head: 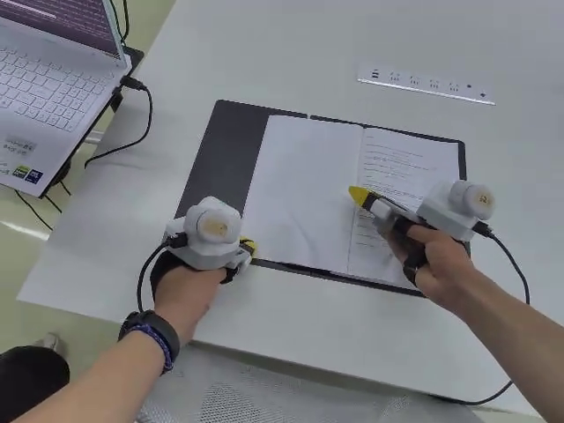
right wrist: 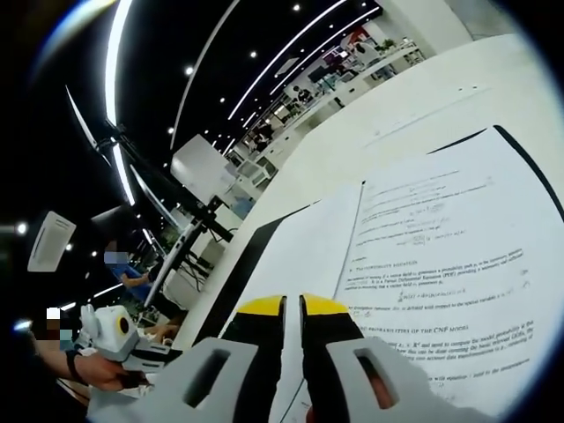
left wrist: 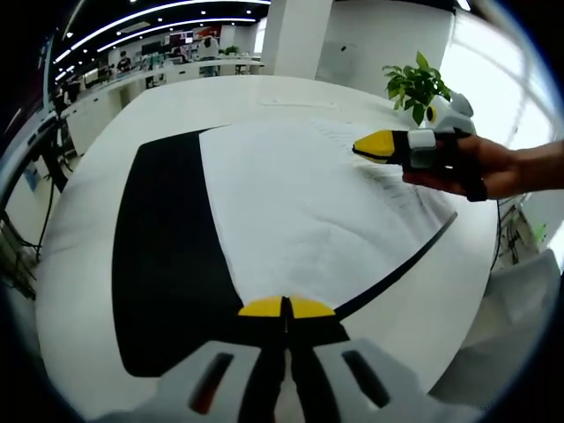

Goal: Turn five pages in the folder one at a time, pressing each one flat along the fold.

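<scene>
The black folder (head: 225, 150) lies open on the white table. A blank turned page (head: 300, 194) covers its middle and a printed page (head: 405, 176) lies to the right. My right gripper (head: 359, 196) is shut, its yellow tips low over the fold between the two pages (right wrist: 293, 306). From the left gripper view the right gripper (left wrist: 374, 145) hovers over the page with a hand behind it. My left gripper (head: 247, 248) is shut with nothing between its tips, at the folder's near edge by the blank page's bottom corner (left wrist: 286, 307).
A white laptop (head: 48, 79) sits at the far left with a black cable (head: 132, 123) running off it. A white power strip (head: 427, 84) lies beyond the folder at the right. The table's near edge runs just below the folder.
</scene>
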Motion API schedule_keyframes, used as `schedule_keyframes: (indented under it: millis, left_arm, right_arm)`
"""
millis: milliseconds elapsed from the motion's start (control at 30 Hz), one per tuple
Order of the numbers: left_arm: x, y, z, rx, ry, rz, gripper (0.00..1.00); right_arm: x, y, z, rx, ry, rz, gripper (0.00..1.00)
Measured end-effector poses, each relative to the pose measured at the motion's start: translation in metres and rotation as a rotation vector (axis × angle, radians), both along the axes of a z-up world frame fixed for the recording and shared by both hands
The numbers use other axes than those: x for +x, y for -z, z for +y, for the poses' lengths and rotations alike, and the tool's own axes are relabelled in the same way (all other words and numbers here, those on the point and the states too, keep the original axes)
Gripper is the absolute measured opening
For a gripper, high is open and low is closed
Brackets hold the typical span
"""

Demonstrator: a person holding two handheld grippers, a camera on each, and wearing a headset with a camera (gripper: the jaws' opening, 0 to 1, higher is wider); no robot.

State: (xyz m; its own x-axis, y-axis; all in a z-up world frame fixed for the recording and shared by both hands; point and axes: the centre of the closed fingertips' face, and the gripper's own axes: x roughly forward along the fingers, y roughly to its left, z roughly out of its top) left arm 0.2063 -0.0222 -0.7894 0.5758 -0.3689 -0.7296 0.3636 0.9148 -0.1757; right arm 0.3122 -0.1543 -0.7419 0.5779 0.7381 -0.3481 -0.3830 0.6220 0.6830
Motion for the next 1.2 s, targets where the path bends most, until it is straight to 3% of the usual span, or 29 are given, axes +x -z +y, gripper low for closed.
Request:
schedule_keyframes:
  millis: [233,467,867,1200]
  left_arm:
    - [0.001,0.002,0.0,0.006,-0.004,0.006,0.0]
    - [0.001,0.003,0.001,0.01,-0.012,0.005,0.0]
    - [0.0,0.003,0.002,0.014,-0.004,0.003,0.0]
    - [-0.002,0.002,0.003,0.013,-0.006,-0.003,0.0]
  right_arm:
    - [0.014,0.008,-0.003,0.008,0.013,0.003,0.01]
    - [0.022,0.018,-0.003,-0.02,0.012,0.018,0.0]
    - [0.046,0.019,-0.004,0.011,0.063,0.008,0.0]
    - [0.06,0.01,-0.001,0.023,0.105,-0.014,0.0]
